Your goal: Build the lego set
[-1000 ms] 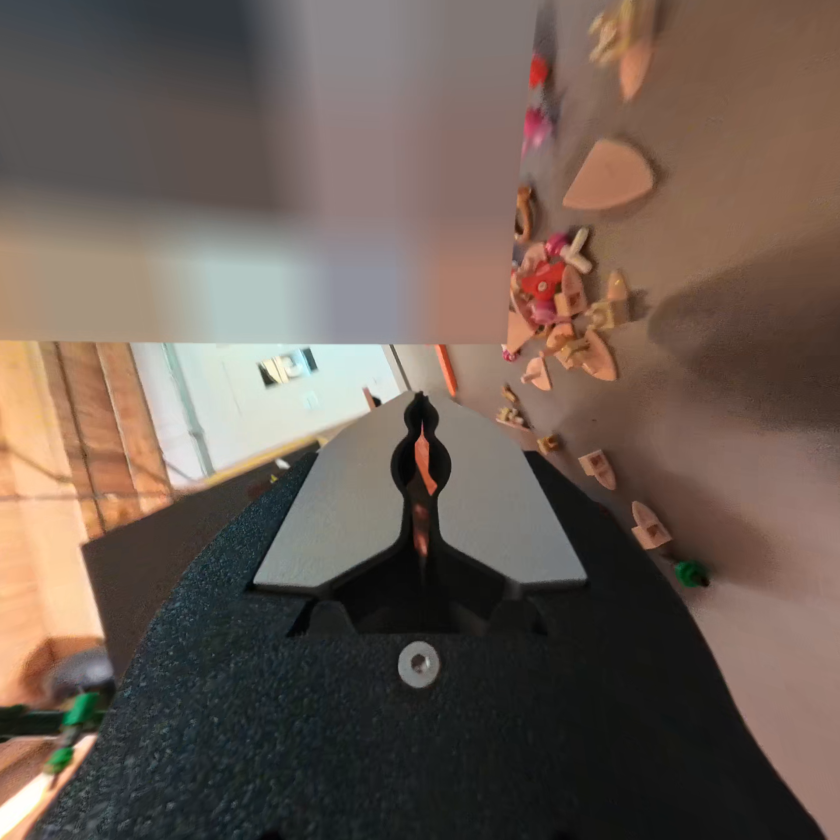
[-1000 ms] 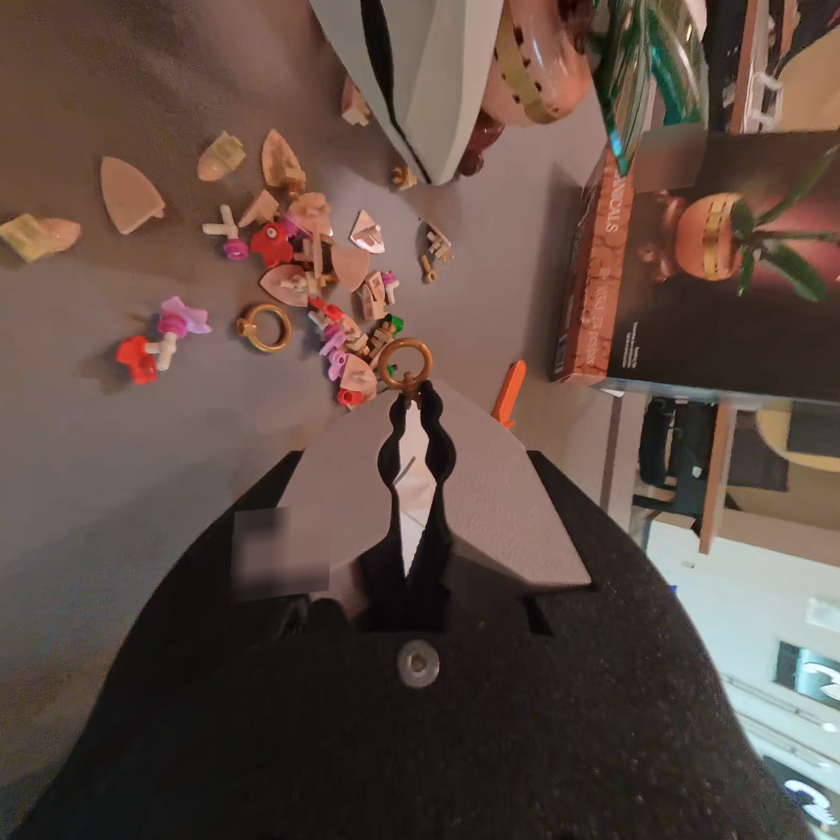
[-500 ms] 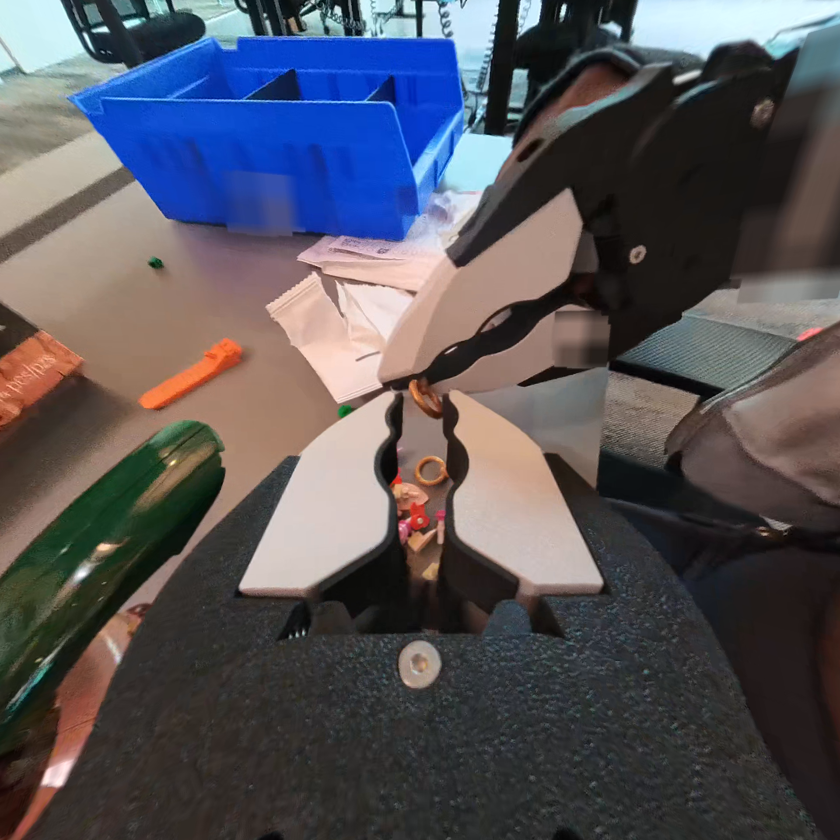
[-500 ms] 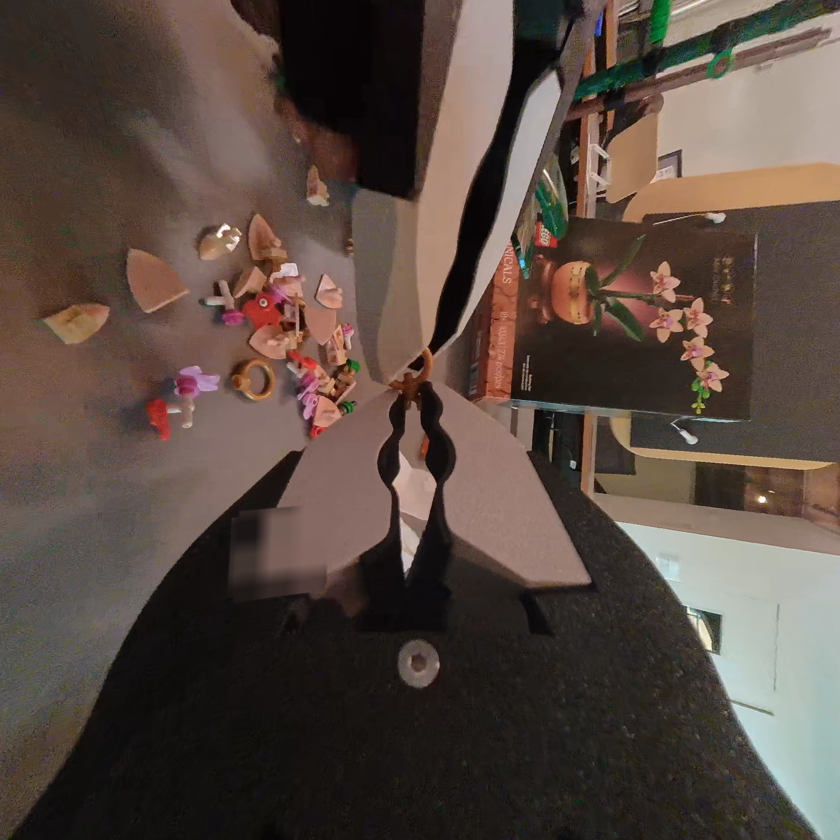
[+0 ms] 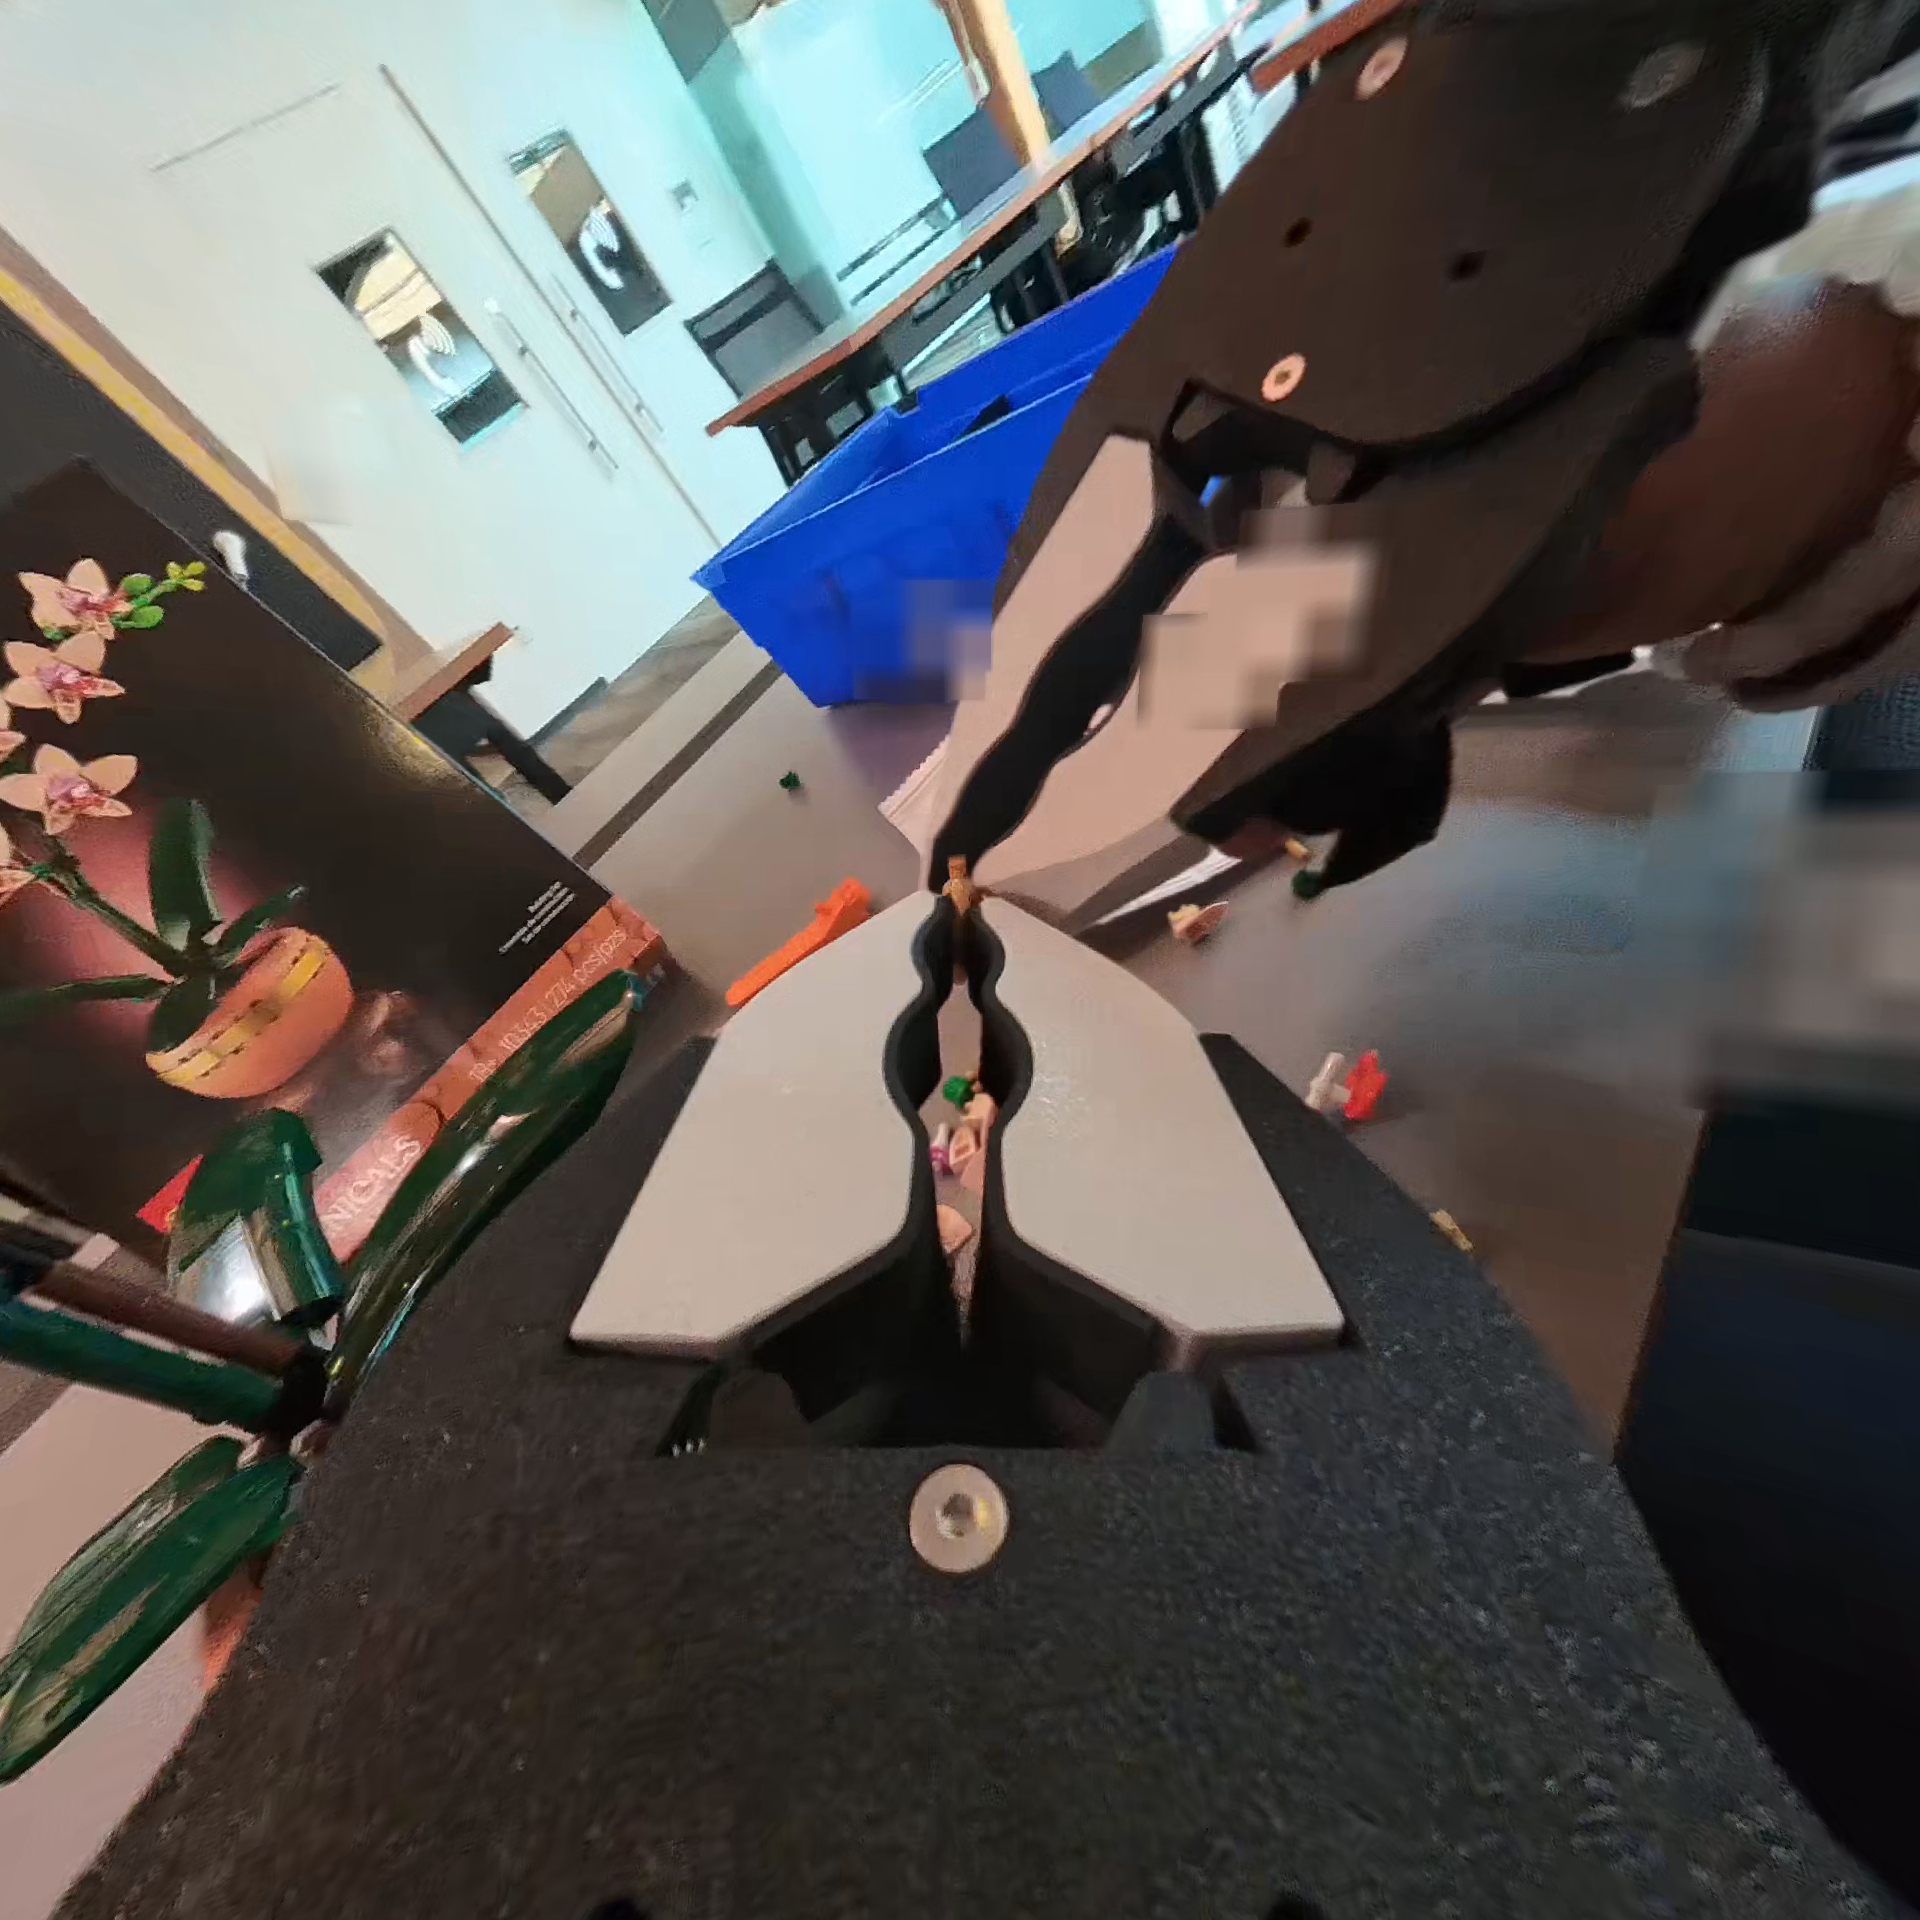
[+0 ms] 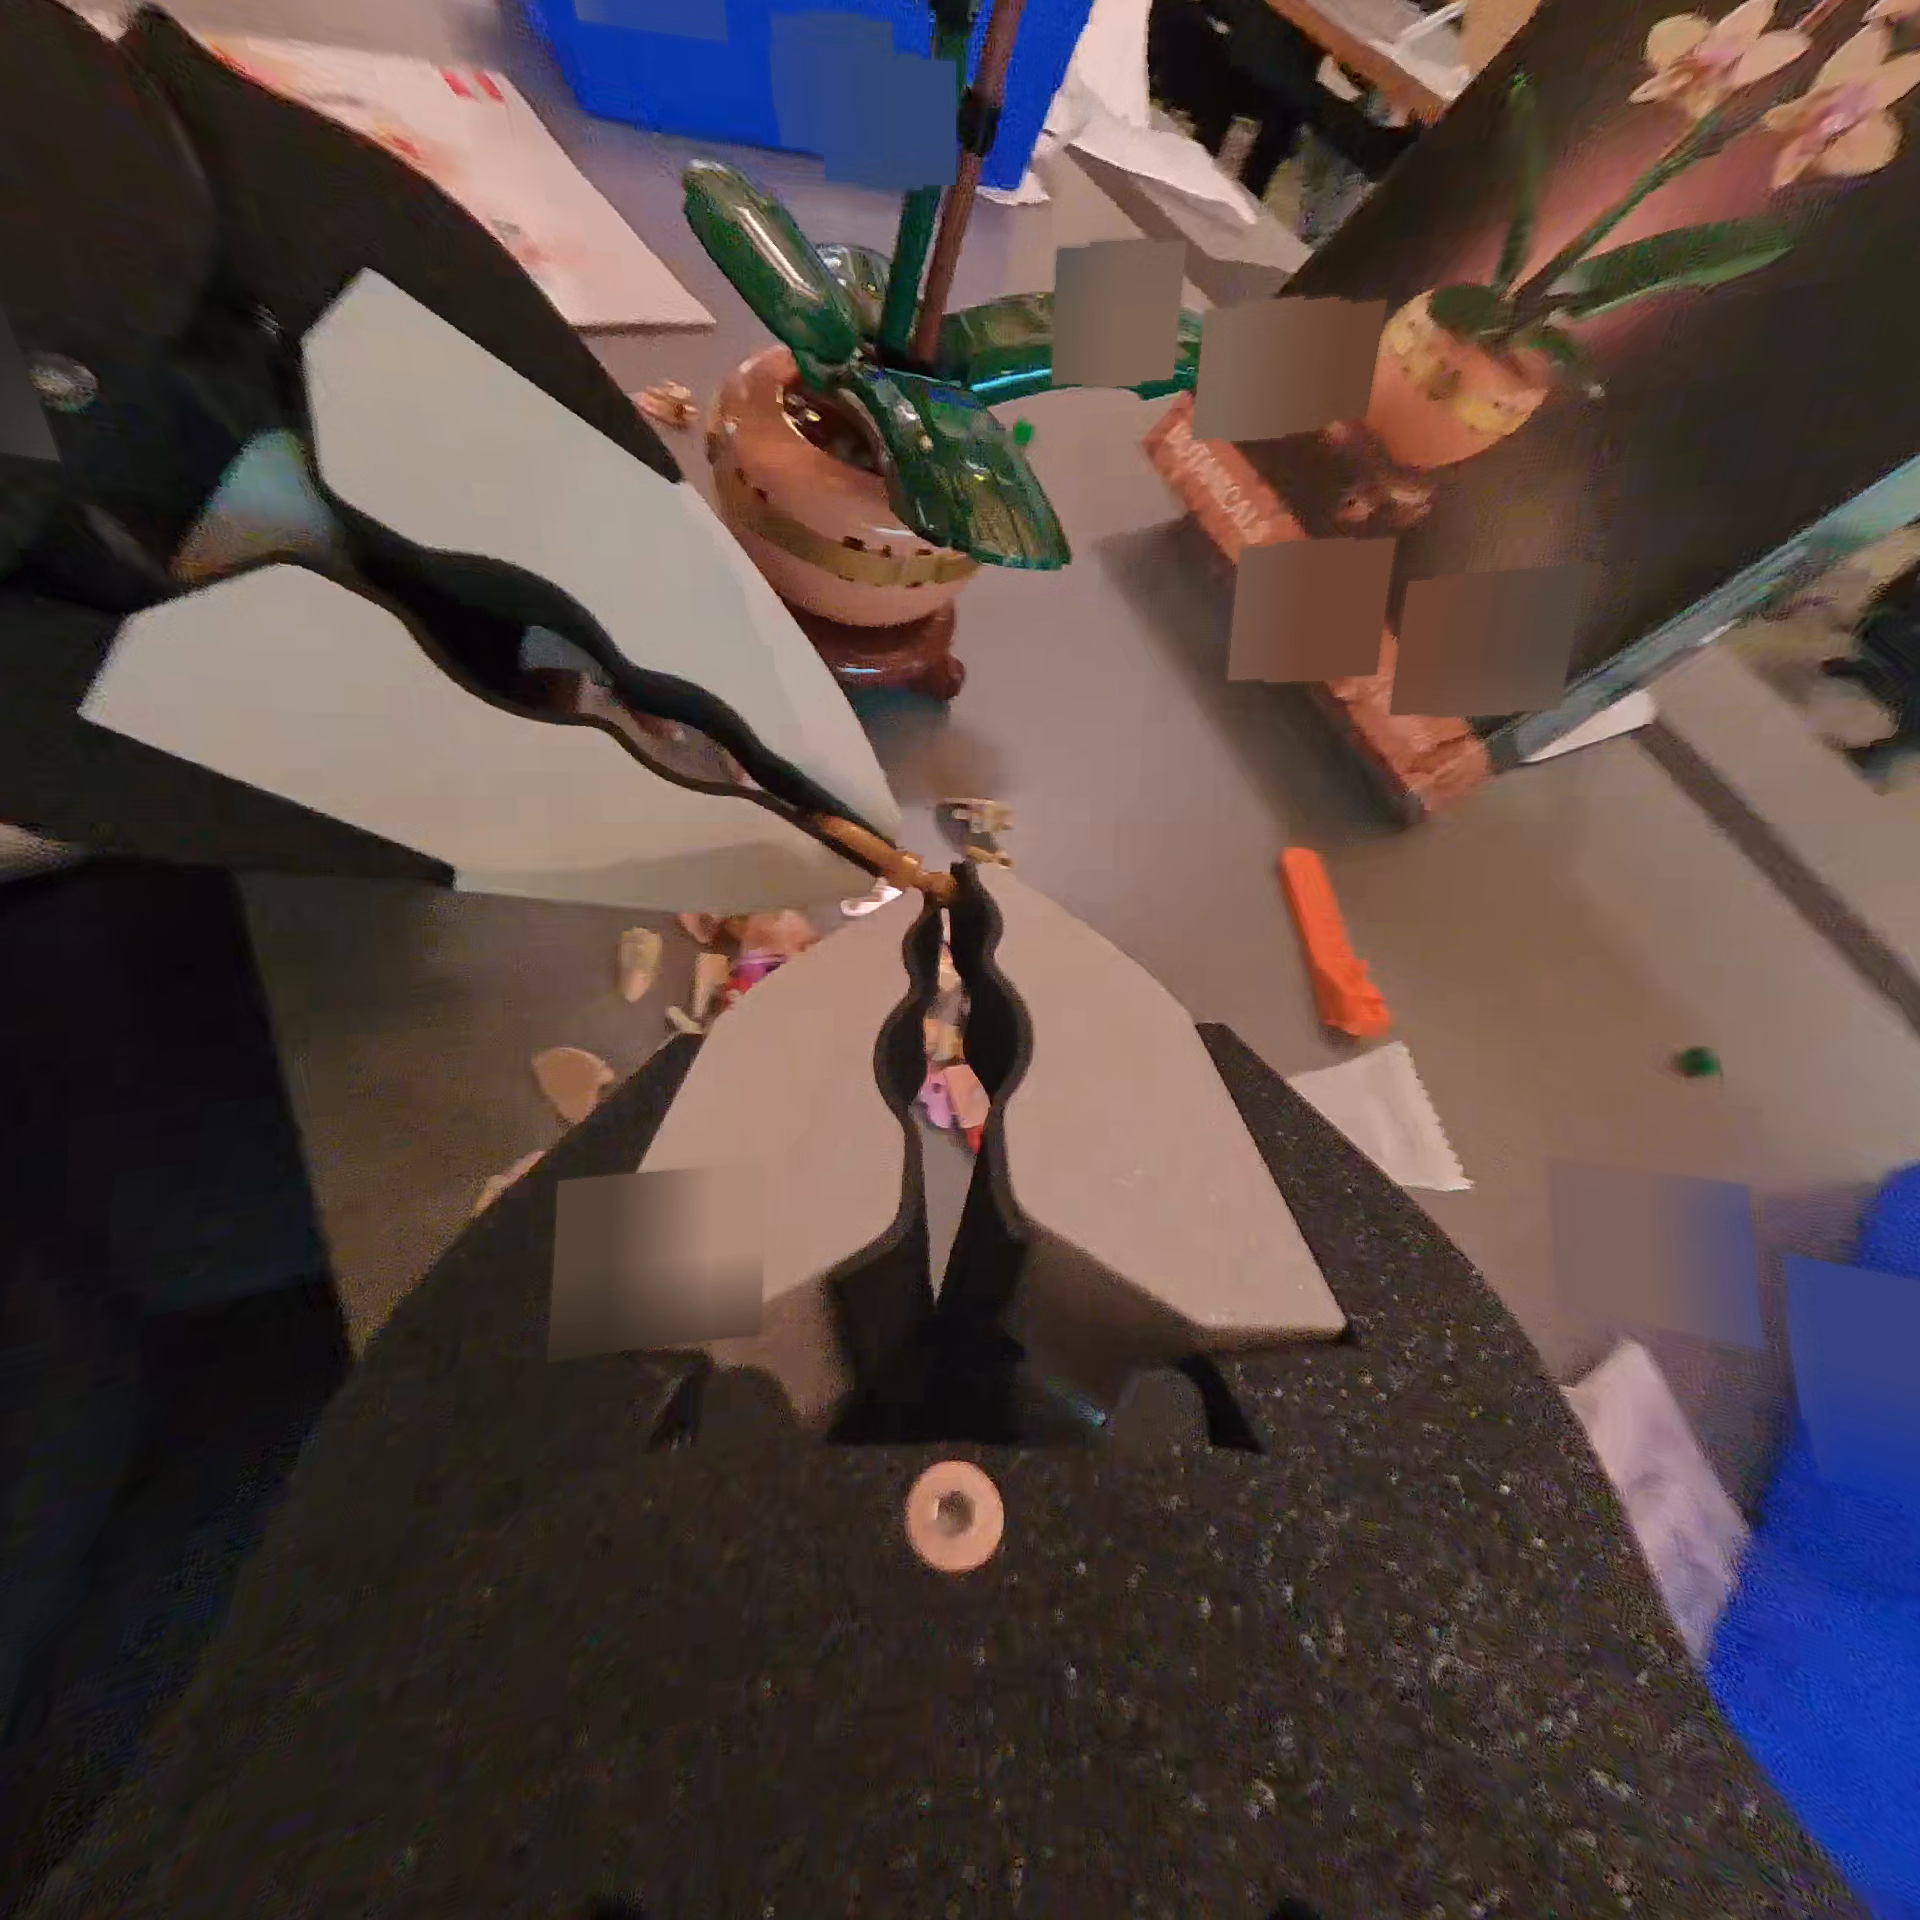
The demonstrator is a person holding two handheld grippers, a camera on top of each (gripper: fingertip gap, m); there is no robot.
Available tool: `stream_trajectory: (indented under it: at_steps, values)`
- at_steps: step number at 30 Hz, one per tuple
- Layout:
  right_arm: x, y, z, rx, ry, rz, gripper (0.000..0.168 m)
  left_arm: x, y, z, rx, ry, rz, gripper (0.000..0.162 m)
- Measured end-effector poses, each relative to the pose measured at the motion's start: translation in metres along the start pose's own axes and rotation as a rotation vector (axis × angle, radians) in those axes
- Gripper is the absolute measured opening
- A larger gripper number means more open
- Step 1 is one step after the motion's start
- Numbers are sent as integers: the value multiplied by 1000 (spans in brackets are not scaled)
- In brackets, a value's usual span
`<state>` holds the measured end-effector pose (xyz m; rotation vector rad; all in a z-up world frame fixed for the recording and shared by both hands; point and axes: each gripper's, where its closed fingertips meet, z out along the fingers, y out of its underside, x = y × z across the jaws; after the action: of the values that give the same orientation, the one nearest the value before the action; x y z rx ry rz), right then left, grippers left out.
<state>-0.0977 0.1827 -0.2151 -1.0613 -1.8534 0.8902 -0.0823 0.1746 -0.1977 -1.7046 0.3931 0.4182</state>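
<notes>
Pot (image 6: 831, 582) holding green plant. Both grippers (image 5: 961, 914) (image 6: 951, 894) clamped on gold ring (image 6: 883, 852), tip to tip, edge-on.

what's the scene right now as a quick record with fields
left gripper: shut on gold ring piece
right gripper: shut on the same gold ring piece, tip to tip with the left
lego orchid pot: upright on grey table, green leaves attached
loose petal pieces: scattered below the grippers
orange brick separator: flat on table
set box: standing
blue bin: behind
</notes>
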Motion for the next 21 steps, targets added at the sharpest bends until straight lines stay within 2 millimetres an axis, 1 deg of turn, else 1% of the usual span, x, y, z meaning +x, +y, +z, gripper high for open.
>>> stream_trajectory:
  at_steps: [1,2,3,4,5,6,7,8,9,11,12,13,14,15,17,19,21]
  values:
    - [23,9,-2,-66,173,-65,0,6,-7,-5,25,18,5,1]
    - [56,23,-11,-127,347,-137,0,11,-12,-12,36,17,20,1]
    - [68,34,-18,-136,348,-72,0,10,-10,-16,17,-16,70,1]
    - [53,26,-19,-53,214,15,0,1,-4,-18,9,-46,77,1]
    - [30,11,-20,20,91,-37,3,-7,3,-18,3,-30,32,1]
    - [19,7,-20,12,64,-128,2,-13,7,-18,-1,-2,3,1]
    - [12,9,-19,-40,50,-226,0,-18,11,-18,-19,-3,50,1]
    - [5,8,-18,-69,35,-338,5,-19,14,-17,-47,0,141,1]
    - [4,3,-18,-82,66,-446,19,-16,16,-16,-73,11,206,1]
    - [-2,-6,-13,-119,118,-632,28,-7,16,-14,-100,47,243,2]
    - [-1,-11,-11,-121,170,-707,33,-4,15,-13,-113,55,228,1]
    - [-1,-14,-9,-124,220,-792,37,-3,13,-12,-112,59,177,1]
    - [1,-17,-8,-109,282,-864,34,-2,10,-12,-104,73,77,1]
    - [0,-18,-7,-96,321,-904,33,-2,7,-12,-96,96,-62,1]
    - [-2,-17,-6,-88,379,-935,31,-3,1,-13,-70,150,-318,1]
    - [-4,-16,-6,-85,417,-966,28,-3,-5,-14,-43,199,-497,1]
    - [0,-24,-10,-49,496,-1012,7,0,-6,-14,-40,249,-615,1]
